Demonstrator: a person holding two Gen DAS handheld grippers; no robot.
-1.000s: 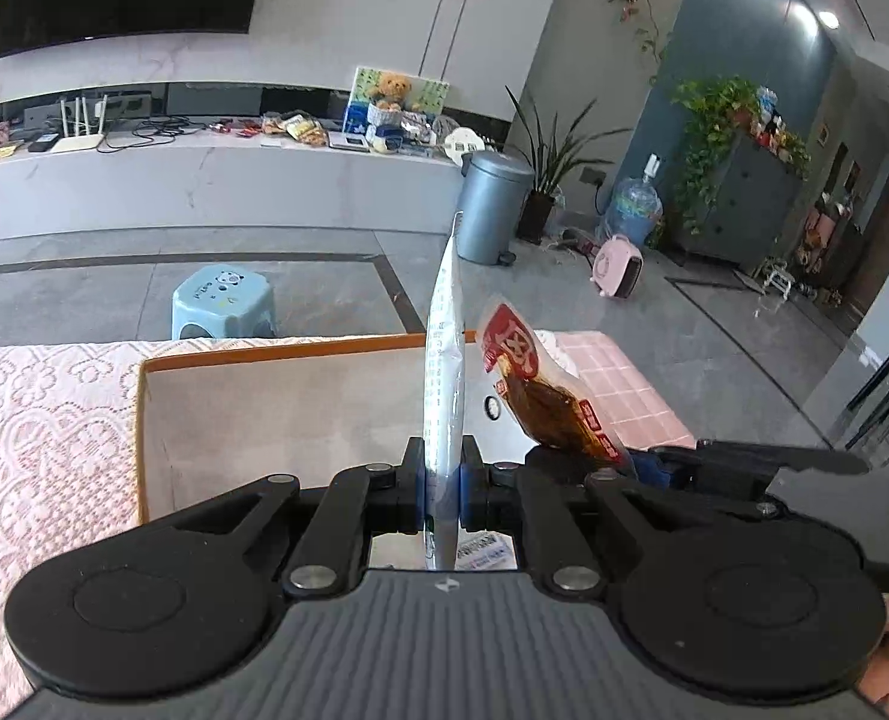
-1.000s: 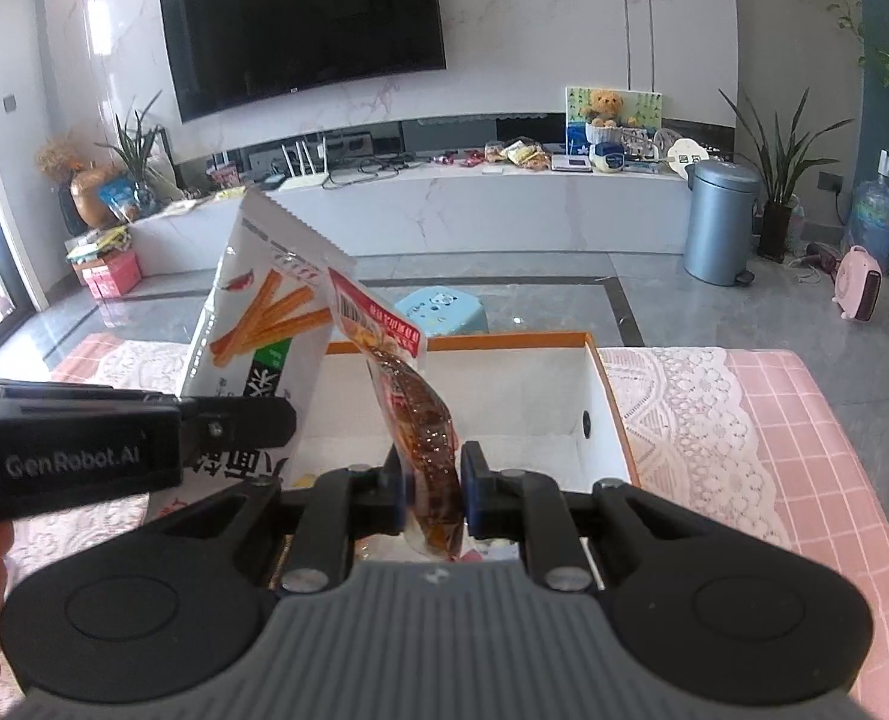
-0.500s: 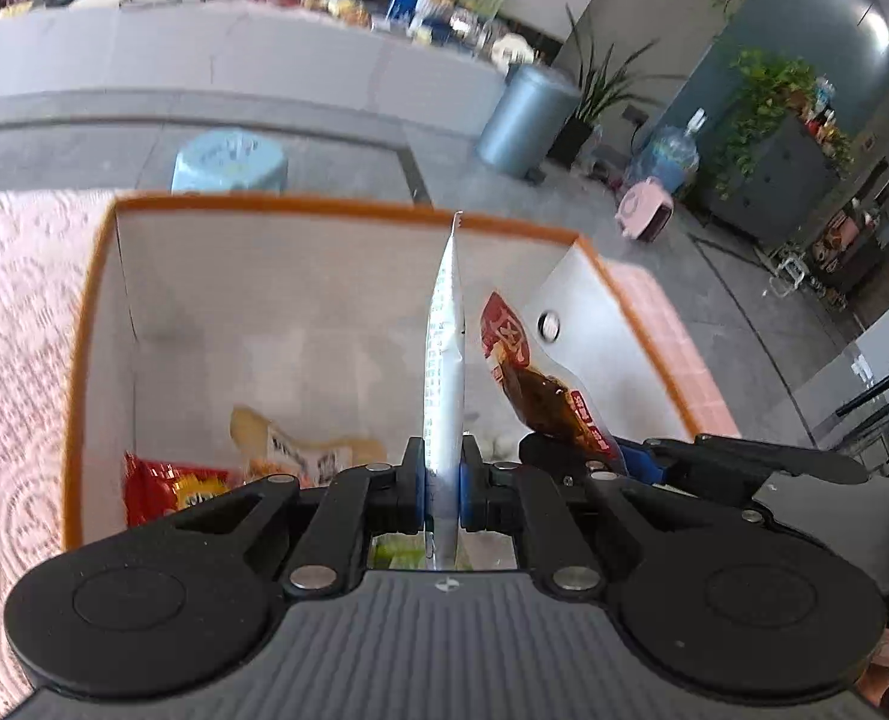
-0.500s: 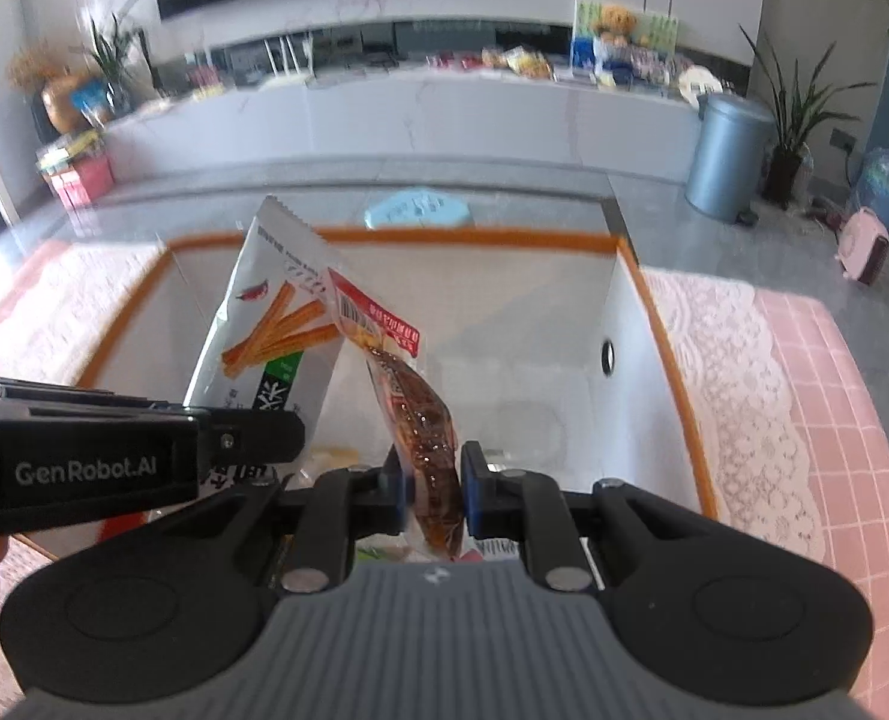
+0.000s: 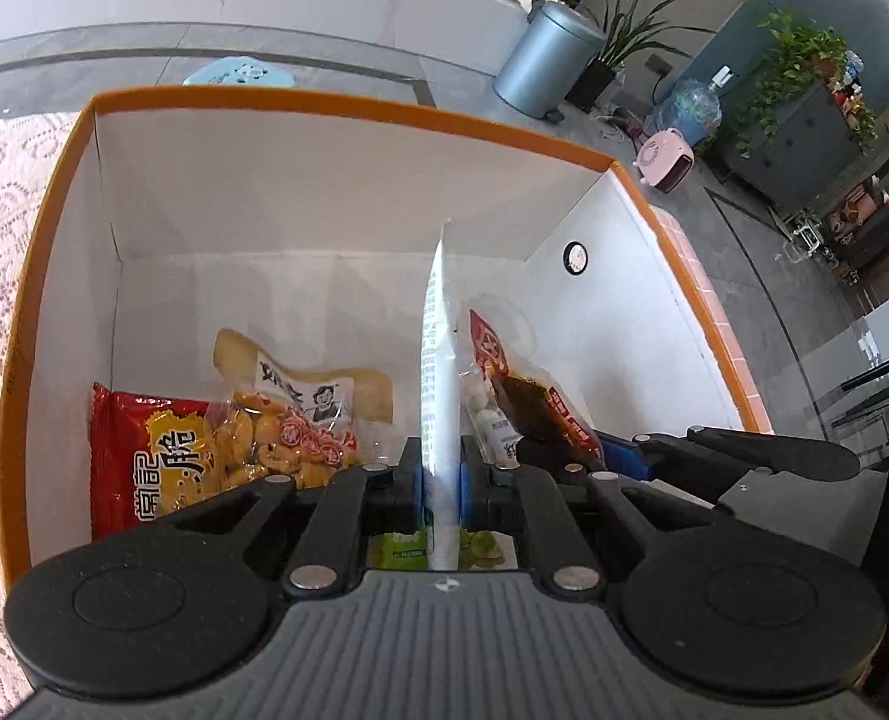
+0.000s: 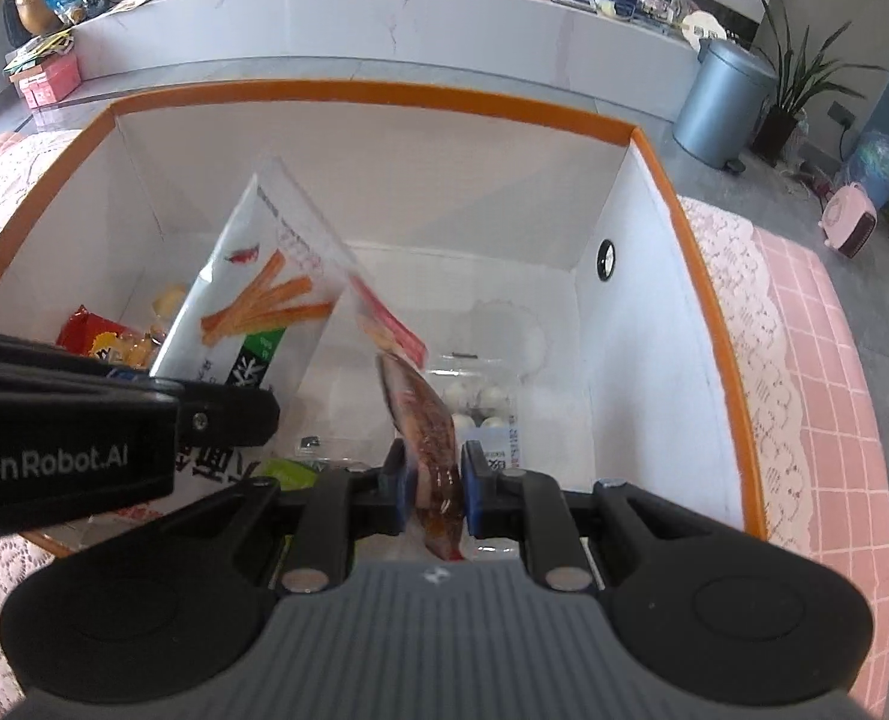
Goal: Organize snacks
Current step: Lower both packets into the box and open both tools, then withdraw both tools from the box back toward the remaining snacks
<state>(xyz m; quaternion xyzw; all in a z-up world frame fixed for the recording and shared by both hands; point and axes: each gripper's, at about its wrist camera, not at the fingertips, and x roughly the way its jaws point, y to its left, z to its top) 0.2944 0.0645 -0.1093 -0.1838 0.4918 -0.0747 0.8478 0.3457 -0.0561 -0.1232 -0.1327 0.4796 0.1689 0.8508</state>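
An orange-rimmed white box [image 5: 348,110] [image 6: 384,93] sits below both grippers. My left gripper [image 5: 441,483] is shut on a white snack bag [image 5: 438,360], seen edge-on; the right wrist view shows its face with orange sticks [image 6: 264,294]. My right gripper [image 6: 434,483] is shut on a red-brown snack packet [image 6: 423,420], which also shows in the left wrist view [image 5: 528,396]. Both packs hang inside the box mouth, side by side. On the box floor lie a red-yellow bag [image 5: 144,450], a yellow packet [image 5: 306,384] and a pack of white balls [image 6: 480,402].
The box stands on a pink lace tablecloth [image 6: 804,360]. A green packet [image 6: 288,471] lies at the box's near side. Beyond are a blue stool [image 5: 237,72], a grey bin [image 6: 720,102] and a long white counter [image 6: 384,18].
Both grippers have tilted down and moved forward over the box, lowering their packs into its mouth. The box floor and the snacks on it have come into view.
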